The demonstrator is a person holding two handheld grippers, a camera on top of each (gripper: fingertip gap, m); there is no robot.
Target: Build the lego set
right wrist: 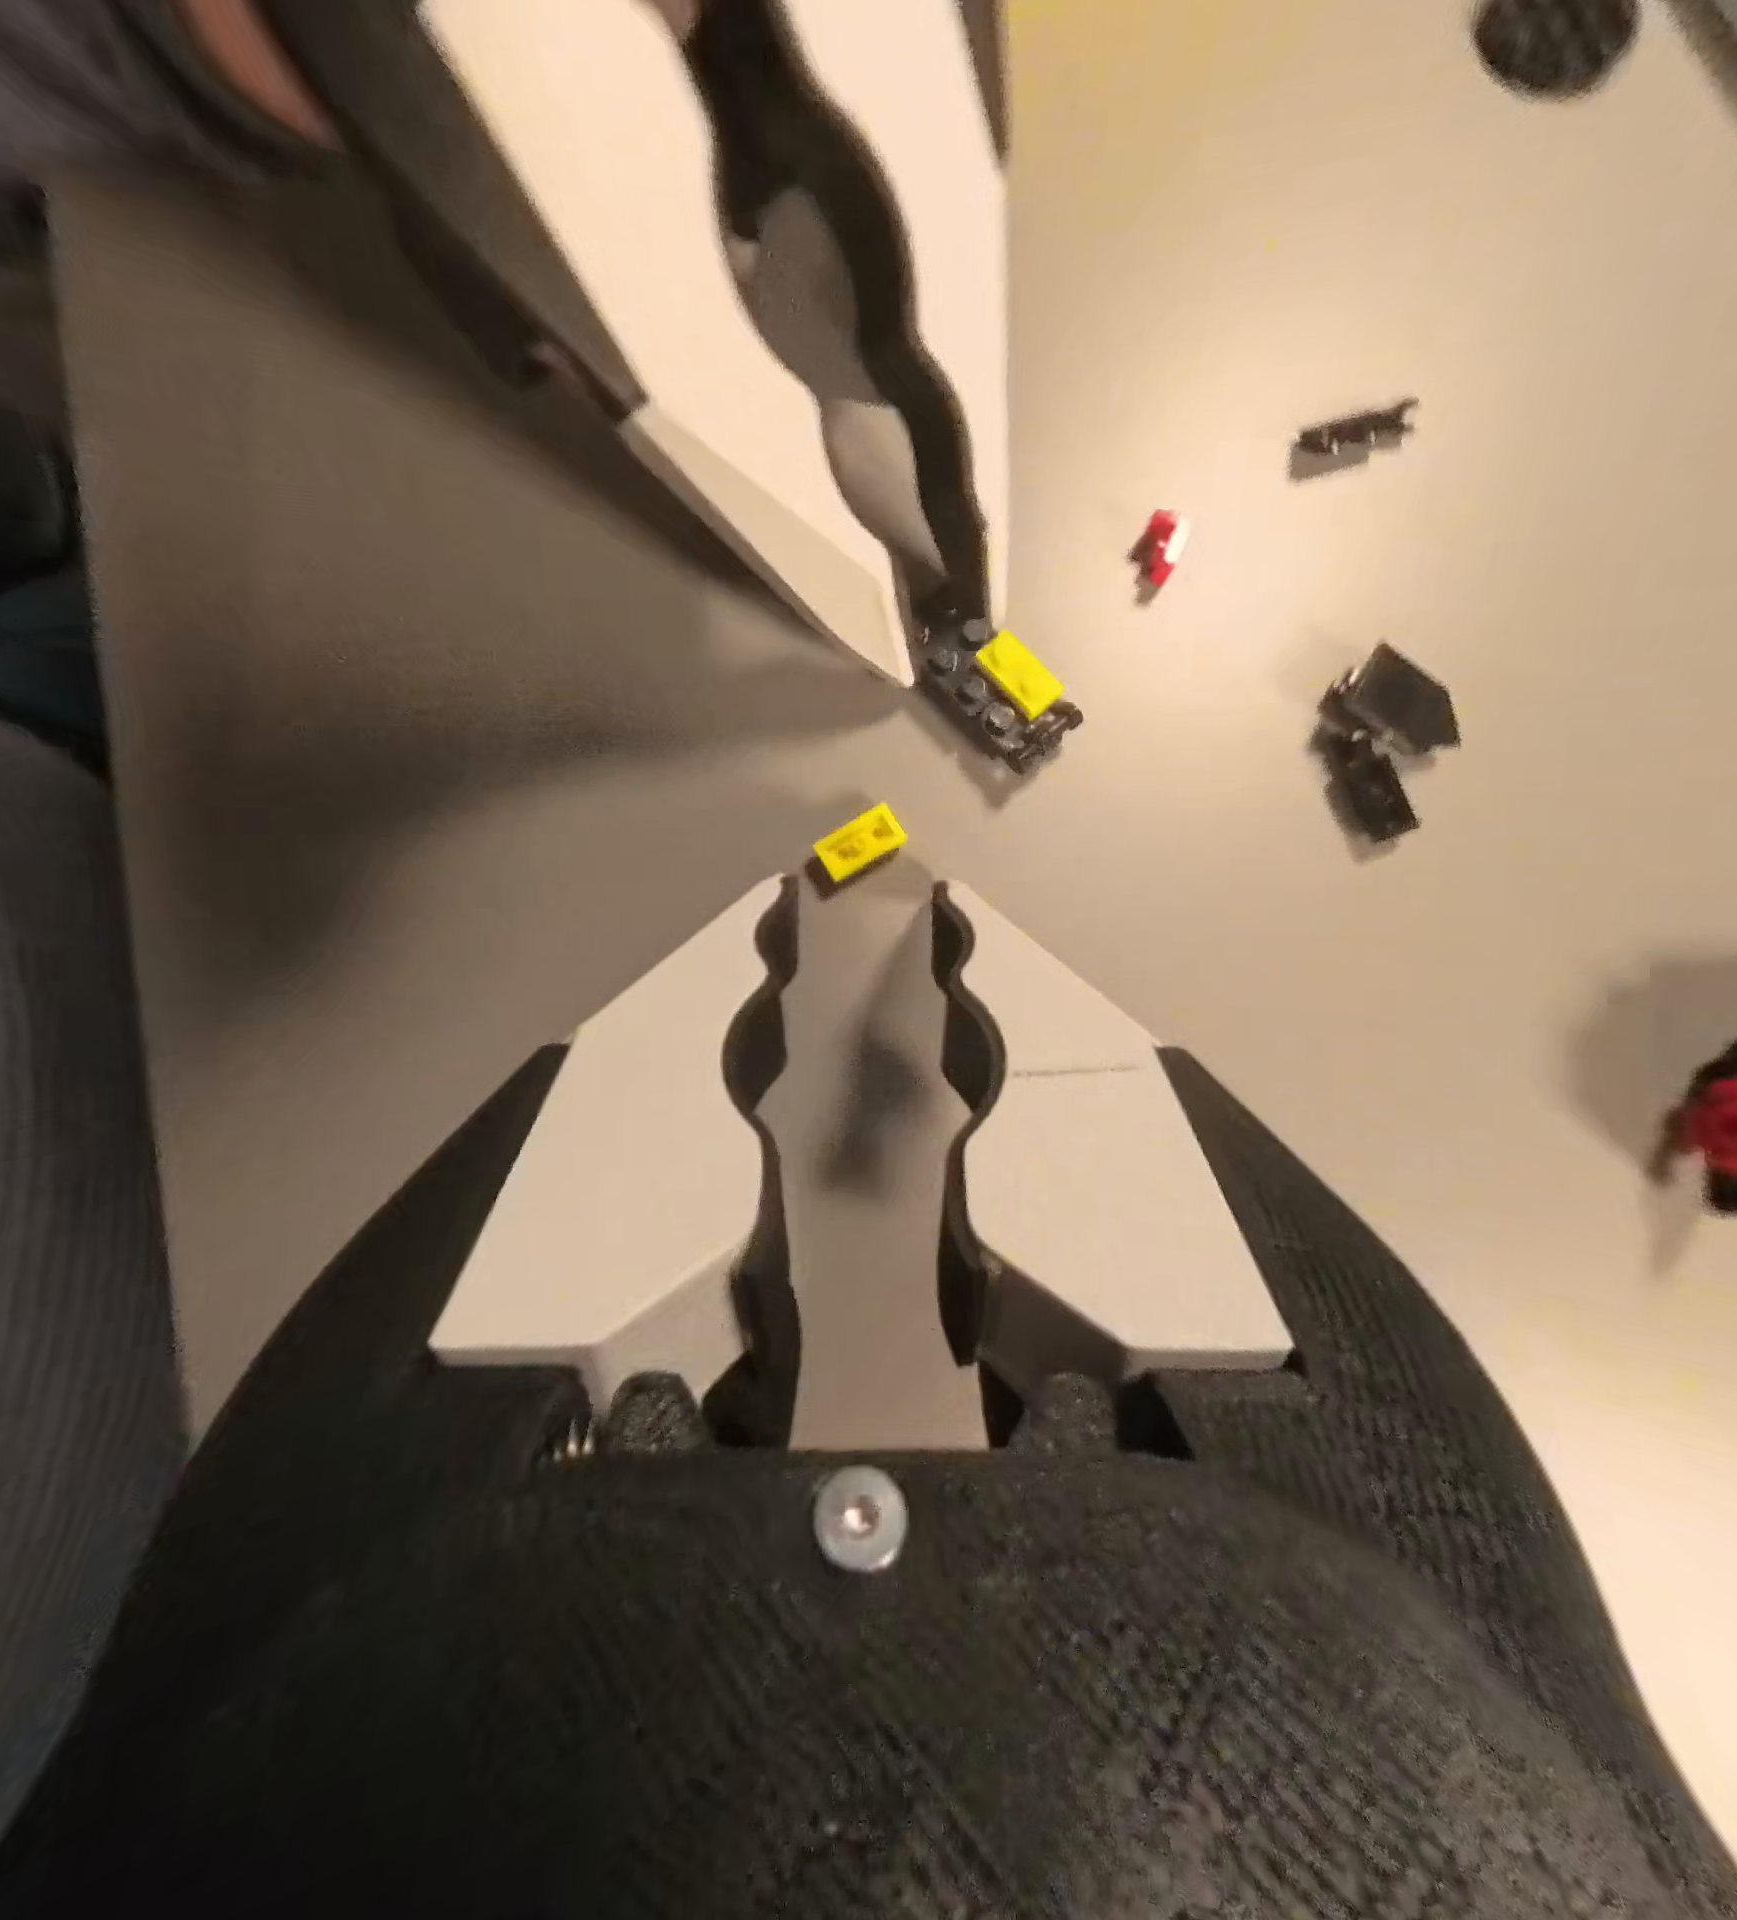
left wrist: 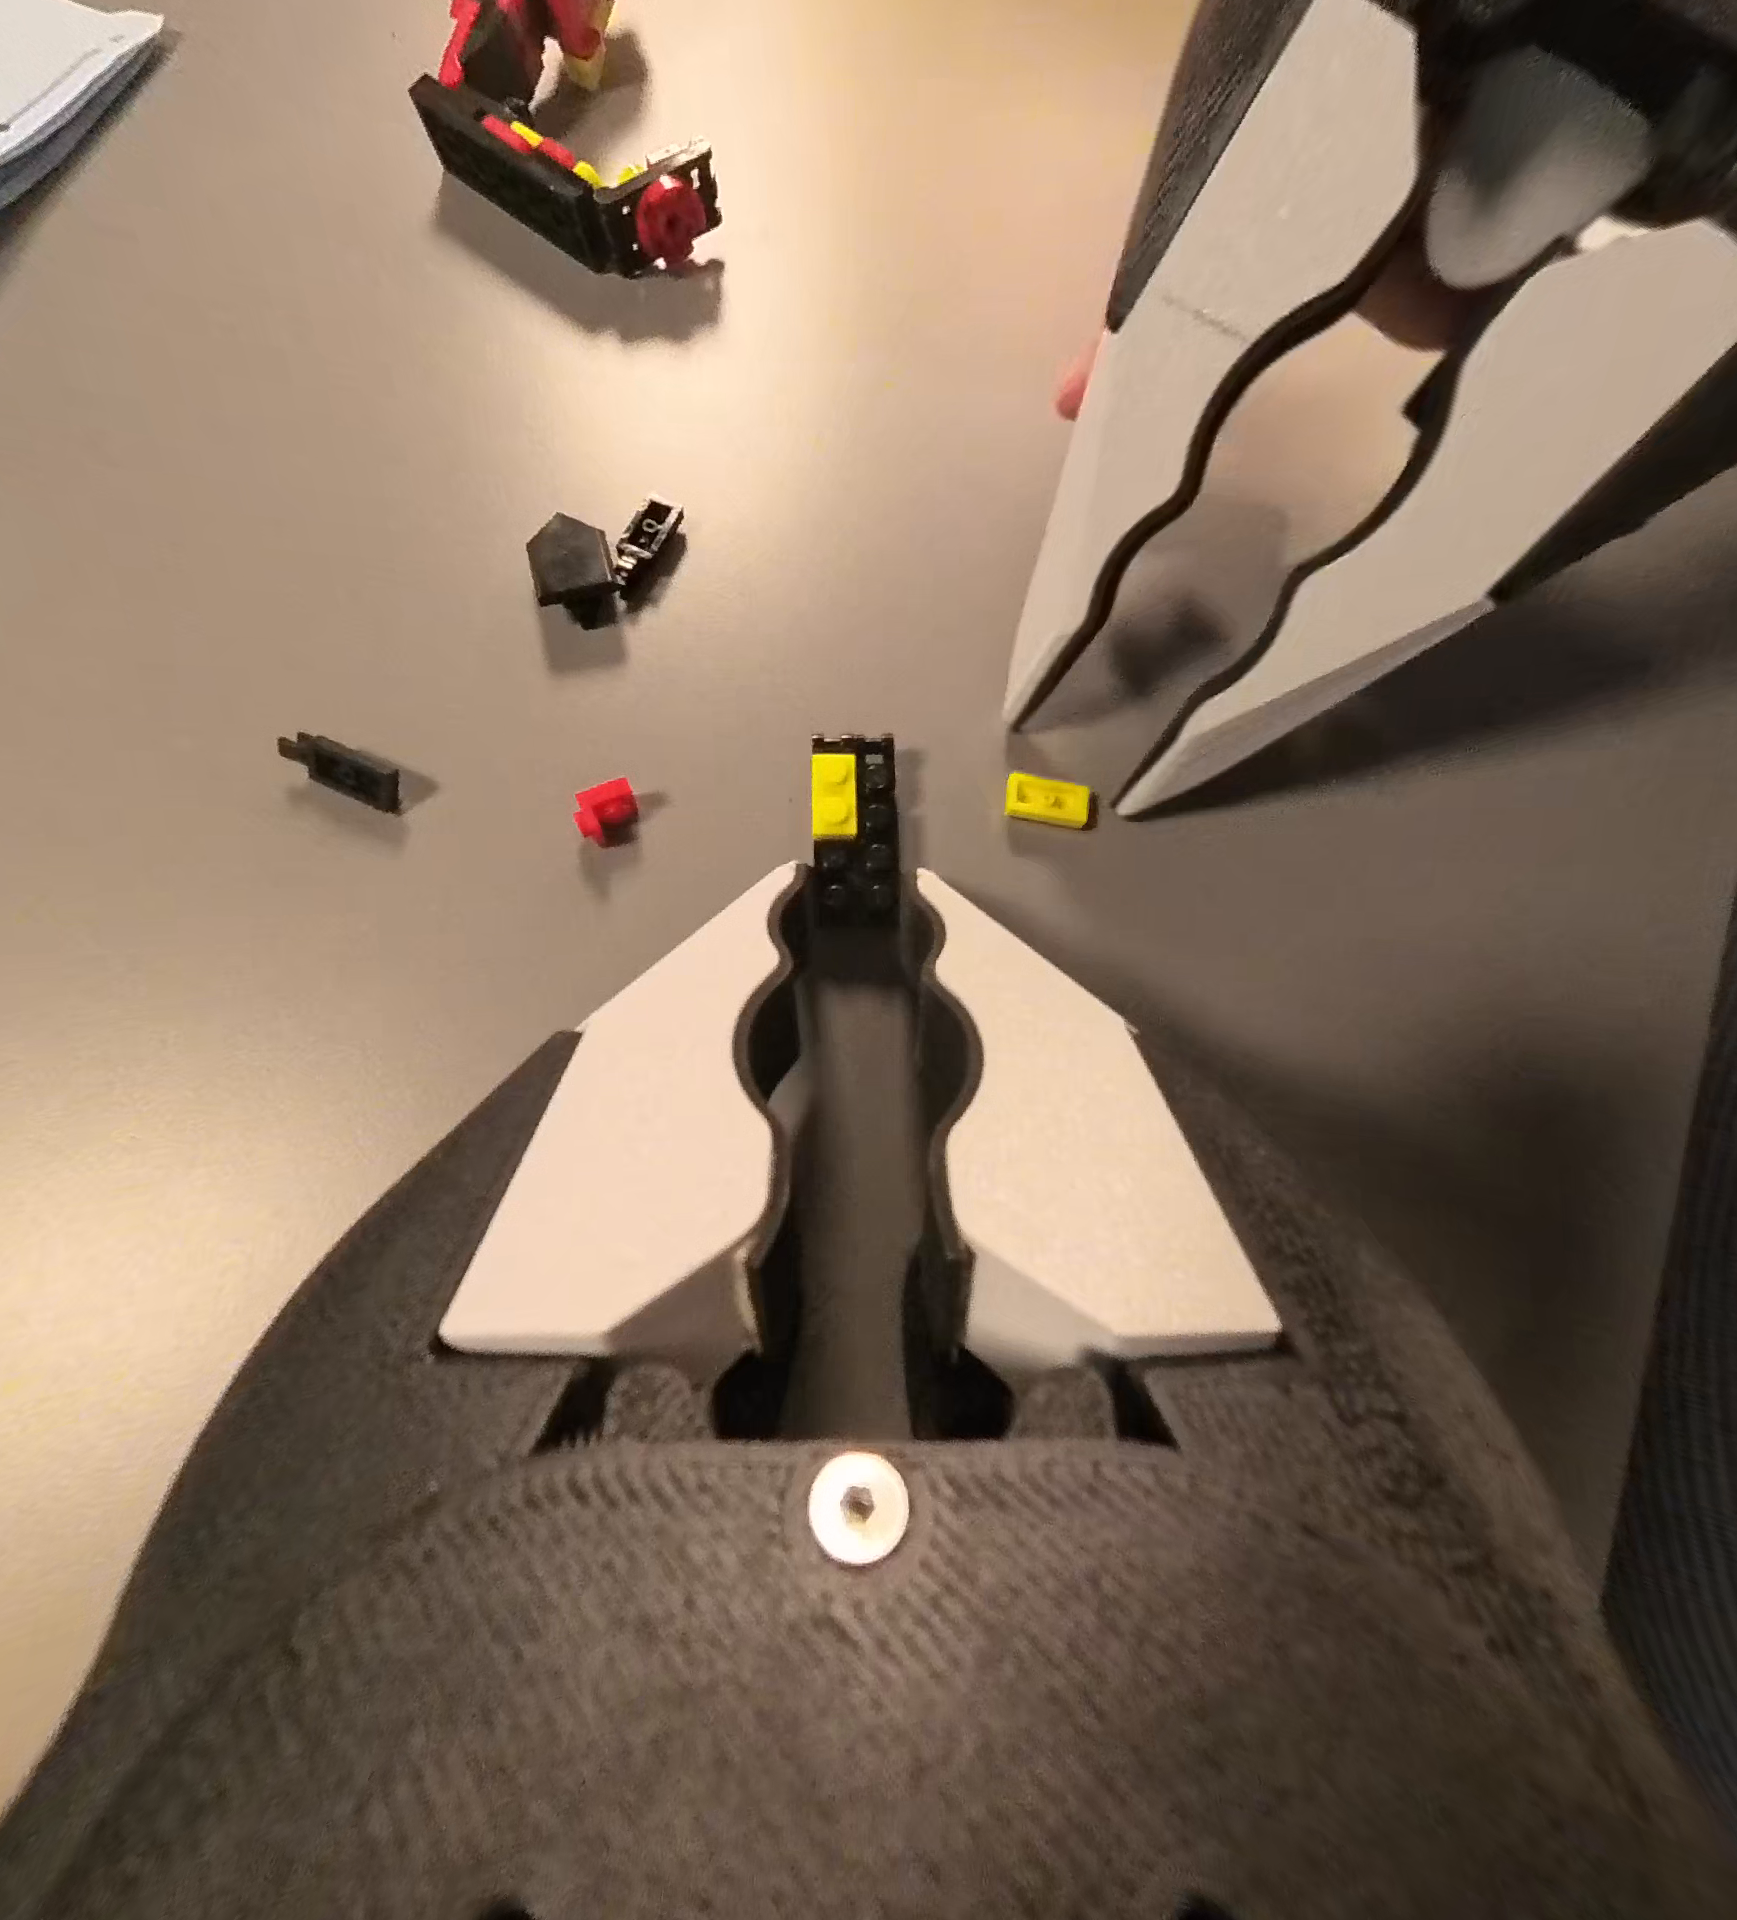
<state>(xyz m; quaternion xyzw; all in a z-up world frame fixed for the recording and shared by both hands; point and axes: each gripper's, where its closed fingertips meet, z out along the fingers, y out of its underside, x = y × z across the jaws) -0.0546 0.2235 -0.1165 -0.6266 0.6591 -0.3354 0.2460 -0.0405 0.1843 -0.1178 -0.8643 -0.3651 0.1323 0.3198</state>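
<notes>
Beside right tool: yellow plate, table edge near

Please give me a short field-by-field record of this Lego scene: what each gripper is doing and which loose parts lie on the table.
left gripper: shut on black plate, which carries a yellow plate
right gripper: open, empty, fingers just short of the loose yellow plate
loose parts: red piece; flat black piece; two black pieces side by side
partial build: black, red and yellow, at the far side of the table
booklet: far left corner
</notes>
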